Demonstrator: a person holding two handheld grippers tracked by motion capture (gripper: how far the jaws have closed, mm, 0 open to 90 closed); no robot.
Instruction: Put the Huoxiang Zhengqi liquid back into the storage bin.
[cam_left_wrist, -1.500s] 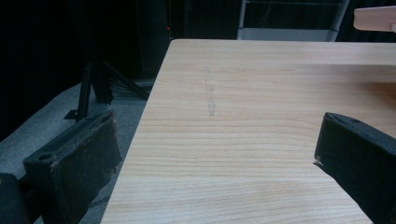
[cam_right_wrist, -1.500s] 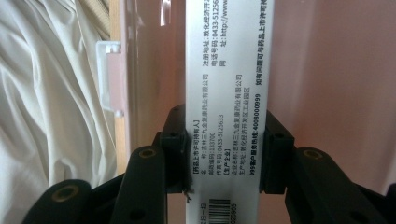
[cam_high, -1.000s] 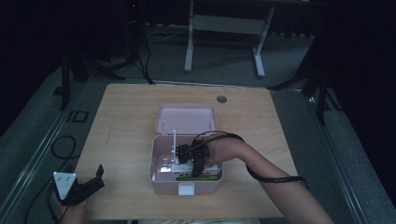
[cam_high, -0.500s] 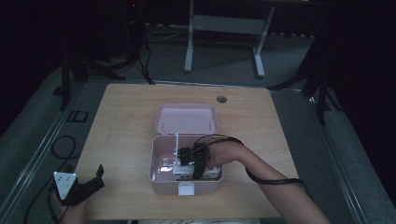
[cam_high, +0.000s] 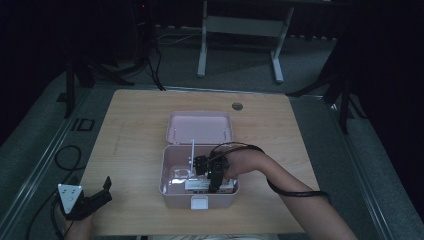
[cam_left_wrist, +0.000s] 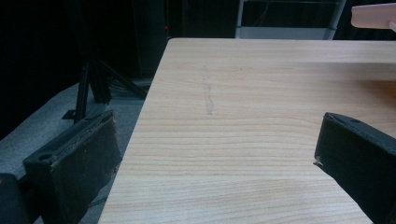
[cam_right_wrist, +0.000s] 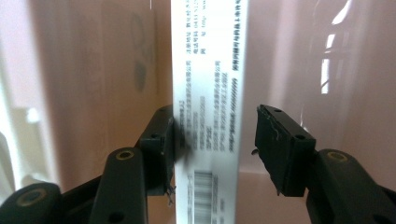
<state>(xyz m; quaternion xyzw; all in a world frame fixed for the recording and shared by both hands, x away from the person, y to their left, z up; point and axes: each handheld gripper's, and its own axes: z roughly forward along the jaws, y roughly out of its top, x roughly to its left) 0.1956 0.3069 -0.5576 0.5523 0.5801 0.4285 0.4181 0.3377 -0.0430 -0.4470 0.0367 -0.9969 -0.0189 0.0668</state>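
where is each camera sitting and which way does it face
High view: above the near table edge, facing forward and down on the pink box; both forearms, left gripper, right gripper.
Left gripper view: on that gripper, along the table; own open jaws.
Right gripper view: inside the box; jaws just opening around a white carton.
Shared: the pink box.

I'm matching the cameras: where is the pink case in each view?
High view: pink case, table centre, lid open.
Left gripper view: its pink edge, top right corner.
Right gripper view: its pink walls behind the white carton.
Shared landmark: that carton, also inside the case from above.
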